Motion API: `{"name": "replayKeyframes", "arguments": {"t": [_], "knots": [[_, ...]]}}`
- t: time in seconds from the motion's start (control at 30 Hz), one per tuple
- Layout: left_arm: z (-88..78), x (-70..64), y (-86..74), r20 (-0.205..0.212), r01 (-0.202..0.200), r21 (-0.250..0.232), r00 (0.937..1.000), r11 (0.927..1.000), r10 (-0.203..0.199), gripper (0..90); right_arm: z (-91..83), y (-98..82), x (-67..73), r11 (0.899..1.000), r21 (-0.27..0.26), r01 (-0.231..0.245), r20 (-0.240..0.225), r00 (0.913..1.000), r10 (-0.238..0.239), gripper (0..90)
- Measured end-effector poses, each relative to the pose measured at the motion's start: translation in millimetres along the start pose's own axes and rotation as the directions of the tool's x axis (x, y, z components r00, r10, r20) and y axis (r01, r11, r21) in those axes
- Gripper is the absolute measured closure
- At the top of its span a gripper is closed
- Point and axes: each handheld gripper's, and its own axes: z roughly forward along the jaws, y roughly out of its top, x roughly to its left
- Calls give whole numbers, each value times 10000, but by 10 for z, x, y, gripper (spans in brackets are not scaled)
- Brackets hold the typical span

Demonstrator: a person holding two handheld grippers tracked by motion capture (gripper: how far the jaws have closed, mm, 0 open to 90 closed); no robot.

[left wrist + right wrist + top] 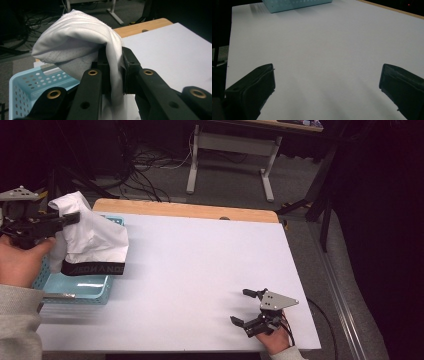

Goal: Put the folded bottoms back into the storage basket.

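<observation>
Left gripper [115, 72] clamped on white garment [75, 42] over blue basket [75, 287]; right gripper [252, 309] wide open, empty, on white table [200, 270].

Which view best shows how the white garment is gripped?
The left gripper view: the white garment is pinched between its black jaws. The high view shows it hanging over the blue basket, black waistband down. The right gripper view shows the basket's wall.

I've got the white garment [92, 237] pinched by a fold and hanging in the air at the far left of the table, bunched into soft creases, its black lettered waistband [95, 268] dangling along the bottom edge. It droops over the light blue perforated basket [75, 290] sitting at the left edge, hiding most of the basket's far side.
</observation>
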Motion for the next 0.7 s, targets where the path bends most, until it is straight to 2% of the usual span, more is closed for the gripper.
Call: {"name": "replayKeyframes", "arguments": {"t": [0.13, 0.33, 0.7], "knots": [[73, 74, -21, -103, -96, 86, 9999, 9999, 97, 797, 0, 0, -2, 10000, -6, -4, -2, 10000, 4, 10], [192, 221, -84, -327, 115, 487, 9994, 9987, -99, 796, 1, -1, -2, 10000, -13, -28, -7, 10000, 28, 11], [254, 369, -189, -546, 328, 964, 9981, 9948, -277, 796, 4, -1, -2, 10000, 13, -39, 3, 10000, 39, 10]]}}
